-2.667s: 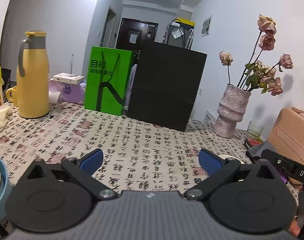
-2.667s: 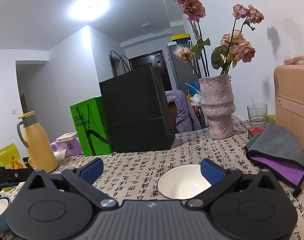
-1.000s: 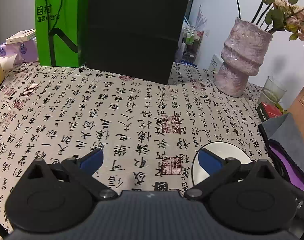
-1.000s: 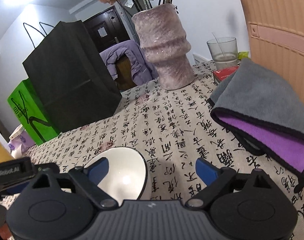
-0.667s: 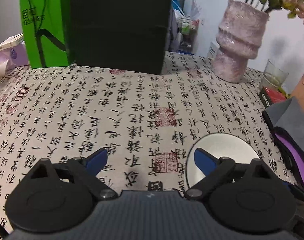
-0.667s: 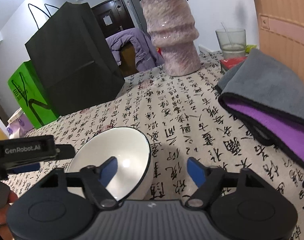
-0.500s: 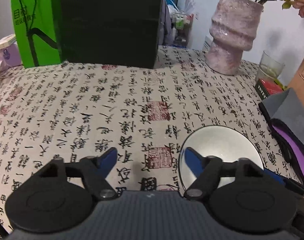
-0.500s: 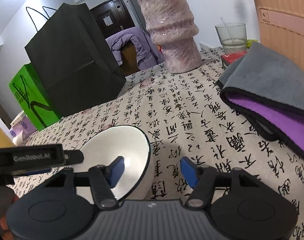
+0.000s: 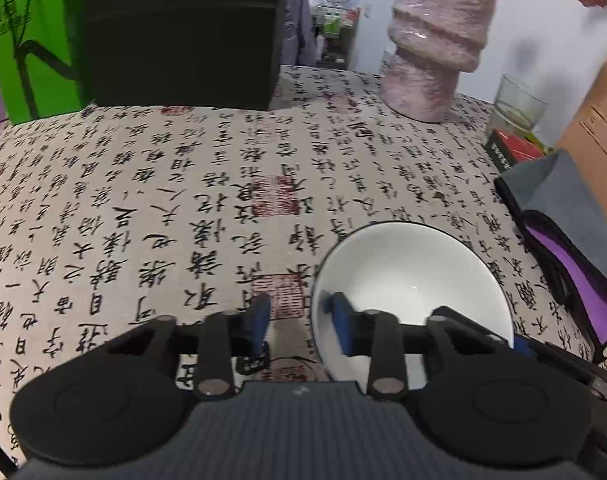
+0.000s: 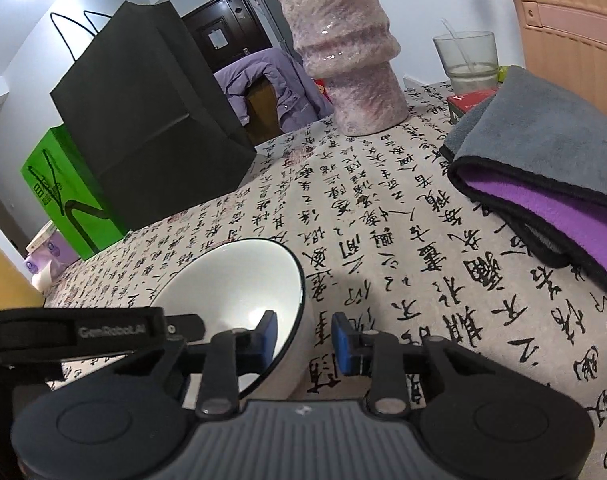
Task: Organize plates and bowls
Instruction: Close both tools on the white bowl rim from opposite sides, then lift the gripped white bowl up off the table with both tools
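Toward the right-hand edge of the table, on the calligraphy-print cloth, sits the one white bowl you are working on, upright and resting on the cloth. You have both grippers at it from opposite sides of its rim. Your left gripper has just been closing, and its jaws stand narrow, one finger outside the rim's left side and the other inside the bowl. Your right gripper has likewise just been closing to a narrow gap, one pad inside the bowl and the other outside its right wall. Whether the pads already press on the porcelain is hard to tell from these fisheye views; a sliver of space seems to remain on each side, so I judge the grasp to be almost made, not finished.

By that reading the task is at its start: the bowl is not lifted, nothing is stacked, and no plate or second bowl shows in either view, so where it belongs cannot be told. What is left for you is to finish the pinch, raise the bowl and set it with the other dishes.

Just beyond the bowl, at the table's right edge, lies the folded grey and purple cloth. Along the far edge stand the pink vase, the black paper bag and the green bag.
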The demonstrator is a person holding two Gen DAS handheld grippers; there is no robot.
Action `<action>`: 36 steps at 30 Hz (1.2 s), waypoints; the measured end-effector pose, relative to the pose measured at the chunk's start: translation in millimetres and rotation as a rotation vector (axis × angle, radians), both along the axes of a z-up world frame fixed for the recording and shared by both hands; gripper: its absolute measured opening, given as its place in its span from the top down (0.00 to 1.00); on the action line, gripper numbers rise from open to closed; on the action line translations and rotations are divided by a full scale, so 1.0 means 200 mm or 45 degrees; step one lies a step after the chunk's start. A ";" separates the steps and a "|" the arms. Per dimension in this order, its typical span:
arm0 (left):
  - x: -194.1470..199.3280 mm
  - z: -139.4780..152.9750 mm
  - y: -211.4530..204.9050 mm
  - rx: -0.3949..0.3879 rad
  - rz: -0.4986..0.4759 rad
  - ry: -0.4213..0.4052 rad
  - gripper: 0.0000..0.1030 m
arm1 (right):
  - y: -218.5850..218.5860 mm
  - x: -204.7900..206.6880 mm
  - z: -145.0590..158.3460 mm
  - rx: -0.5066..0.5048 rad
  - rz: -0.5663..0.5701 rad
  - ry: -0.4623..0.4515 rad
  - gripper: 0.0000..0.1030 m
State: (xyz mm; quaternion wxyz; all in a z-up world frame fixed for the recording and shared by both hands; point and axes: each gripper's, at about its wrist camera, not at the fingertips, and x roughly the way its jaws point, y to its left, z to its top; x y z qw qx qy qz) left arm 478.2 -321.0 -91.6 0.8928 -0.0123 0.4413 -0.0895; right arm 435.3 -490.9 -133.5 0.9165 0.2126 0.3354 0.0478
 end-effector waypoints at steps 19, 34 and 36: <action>-0.02 -0.01 -0.05 0.028 -0.044 -0.046 0.85 | 0.04 0.00 0.00 -0.074 0.021 -0.038 0.79; -0.07 0.02 -0.05 0.051 -0.034 -0.102 0.85 | 0.06 -0.02 0.02 -0.084 0.032 -0.054 0.83; -0.07 0.03 -0.04 0.049 -0.033 -0.115 0.85 | 0.06 -0.03 0.03 -0.081 0.034 -0.070 0.83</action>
